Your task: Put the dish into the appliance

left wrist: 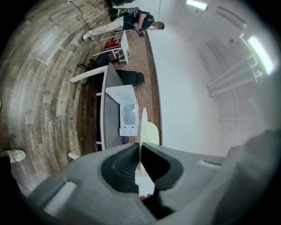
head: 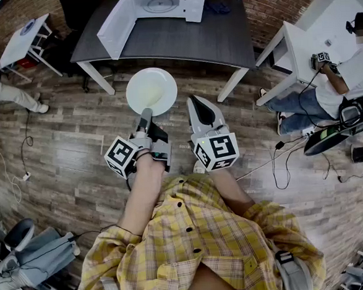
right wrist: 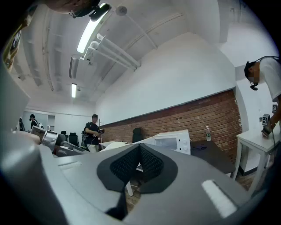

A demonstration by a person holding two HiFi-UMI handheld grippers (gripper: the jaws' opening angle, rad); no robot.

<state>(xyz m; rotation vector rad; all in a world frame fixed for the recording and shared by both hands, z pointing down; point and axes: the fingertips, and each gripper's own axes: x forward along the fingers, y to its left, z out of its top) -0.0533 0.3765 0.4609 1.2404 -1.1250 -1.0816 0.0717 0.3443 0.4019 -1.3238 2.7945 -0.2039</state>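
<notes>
Head view: at centre frame, the left hand-held gripper (head: 145,114) pinches the near rim of a white dish (head: 151,90). The dish hangs over the wooden floor (head: 76,148), short of the dark table (head: 181,45) at upper centre. There the microwave (head: 165,3) stands with its door (head: 114,25) swung open leftward. Beside the left one, the right hand-held gripper (head: 202,109) carries nothing.

Left gripper view: the jaws are nearly closed, clamped on the dish's edge. With so thin a rim hold, the dish could pivot or slip out.

Right gripper view: the jaws are together, with nothing between them. If the dish goes in tilted or off line, it could clip the door or the opening's frame.
</notes>
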